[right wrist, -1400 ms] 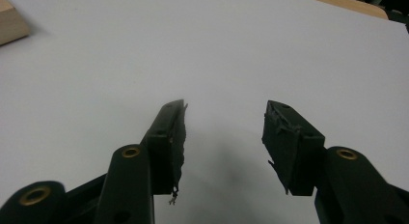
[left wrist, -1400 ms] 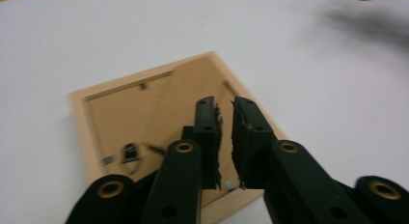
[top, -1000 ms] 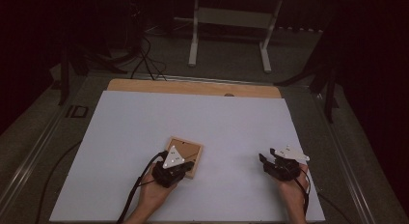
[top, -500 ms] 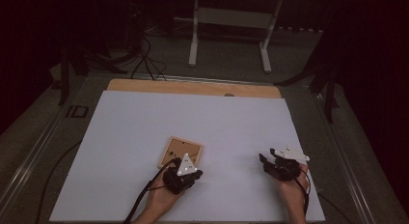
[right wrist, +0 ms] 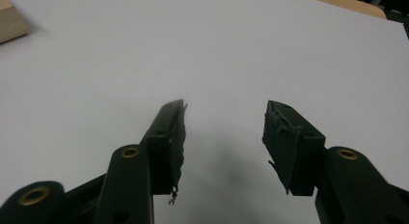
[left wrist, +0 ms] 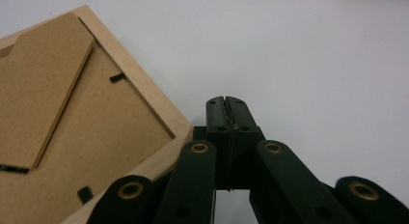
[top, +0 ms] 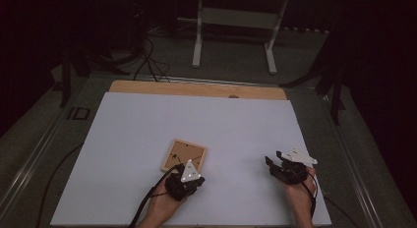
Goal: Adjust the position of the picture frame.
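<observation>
A small wooden picture frame (top: 182, 154) lies back side up on the white table top (top: 196, 120); its brown backing board and clips show in the left gripper view (left wrist: 72, 113). My left gripper (top: 191, 168) is shut with nothing in it, its tips (left wrist: 226, 105) just off the frame's near right corner. My right gripper (top: 274, 159) rests far to the right near the front edge, jaws open over bare table (right wrist: 224, 113). A corner of the frame (right wrist: 9, 21) shows at the far left of the right gripper view.
A wooden strip (top: 196, 89) runs along the table's far edge. Beyond it a white stand (top: 236, 36) and cables (top: 147, 56) sit on the dark floor. A black cable (top: 147, 198) trails from the left gripper.
My left gripper has drawn back towards the person and a little right, from over the frame to beside its near corner. The right gripper has kept still.
</observation>
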